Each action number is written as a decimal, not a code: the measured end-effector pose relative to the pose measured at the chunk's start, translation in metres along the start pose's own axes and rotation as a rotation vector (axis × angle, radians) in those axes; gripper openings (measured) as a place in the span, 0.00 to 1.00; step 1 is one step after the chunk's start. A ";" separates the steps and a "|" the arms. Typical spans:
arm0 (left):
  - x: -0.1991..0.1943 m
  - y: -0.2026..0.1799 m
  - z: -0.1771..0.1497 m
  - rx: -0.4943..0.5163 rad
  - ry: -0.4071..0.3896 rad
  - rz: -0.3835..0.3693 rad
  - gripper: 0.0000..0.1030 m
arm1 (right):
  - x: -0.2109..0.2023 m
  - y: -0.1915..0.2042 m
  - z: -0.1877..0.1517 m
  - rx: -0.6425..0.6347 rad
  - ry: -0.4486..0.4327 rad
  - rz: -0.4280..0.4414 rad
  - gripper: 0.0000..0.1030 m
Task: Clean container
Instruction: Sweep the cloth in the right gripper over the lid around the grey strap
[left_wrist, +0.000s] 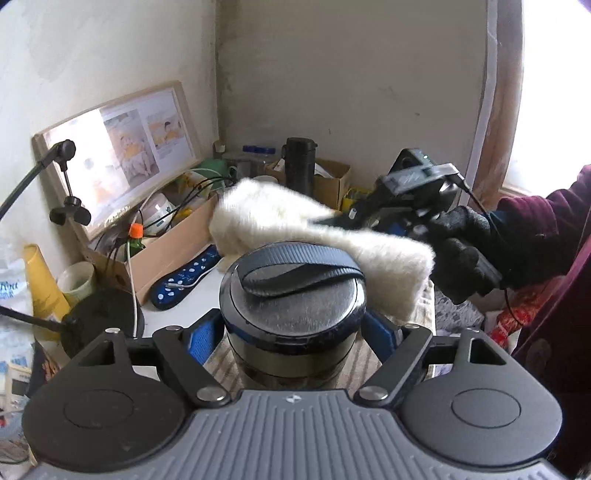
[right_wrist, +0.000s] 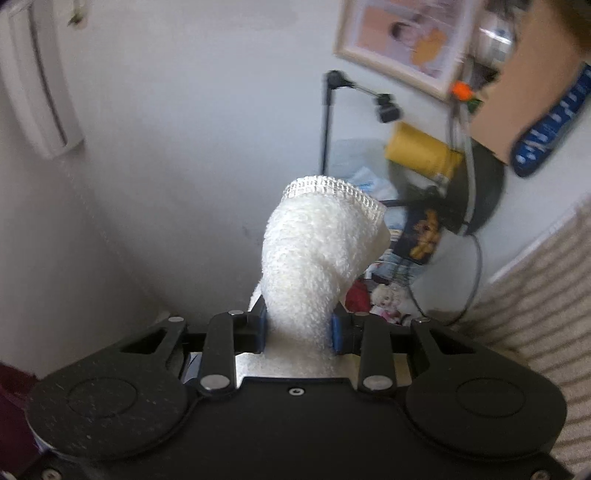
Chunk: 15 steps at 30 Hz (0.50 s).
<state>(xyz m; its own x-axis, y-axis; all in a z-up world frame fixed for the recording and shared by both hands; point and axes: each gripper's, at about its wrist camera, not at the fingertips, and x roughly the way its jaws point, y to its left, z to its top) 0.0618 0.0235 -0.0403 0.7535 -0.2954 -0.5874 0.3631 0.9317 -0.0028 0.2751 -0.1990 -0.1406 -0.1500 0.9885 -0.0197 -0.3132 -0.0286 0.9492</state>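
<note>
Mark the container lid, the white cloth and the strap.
container lid (left_wrist: 295, 314), left wrist view, on its flat dark top.
white cloth (right_wrist: 314, 251), right wrist view, on the bunched middle.
strap (left_wrist: 295, 267), left wrist view, on the loop's centre.

the container (left_wrist: 291, 317) hides most of the left gripper's (left_wrist: 291, 334) blue pads, so contact there cannot be told, and the gripper's body hides the container's base. in the left wrist view the white towel (left_wrist: 280, 221) and the right gripper (left_wrist: 334, 221) are motion-blurred, and the towel covers that gripper's fingertips. the right wrist view's background clutter is smeared, and its framed picture (right_wrist: 410, 40) is cut off at the top edge.
</note>
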 end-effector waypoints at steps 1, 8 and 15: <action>-0.001 0.000 0.000 0.000 -0.001 0.000 0.79 | -0.003 -0.005 -0.002 0.010 0.008 -0.015 0.29; -0.005 0.002 -0.003 -0.011 -0.005 0.004 0.79 | -0.006 -0.036 -0.015 0.057 0.041 -0.104 0.29; -0.008 0.007 -0.006 -0.027 -0.010 0.008 0.79 | 0.001 -0.058 -0.021 0.052 0.070 -0.209 0.29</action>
<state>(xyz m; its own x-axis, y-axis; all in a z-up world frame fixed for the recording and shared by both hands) 0.0555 0.0339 -0.0402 0.7618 -0.2900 -0.5793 0.3423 0.9394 -0.0201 0.2737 -0.1996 -0.2020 -0.1520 0.9594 -0.2376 -0.2960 0.1852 0.9371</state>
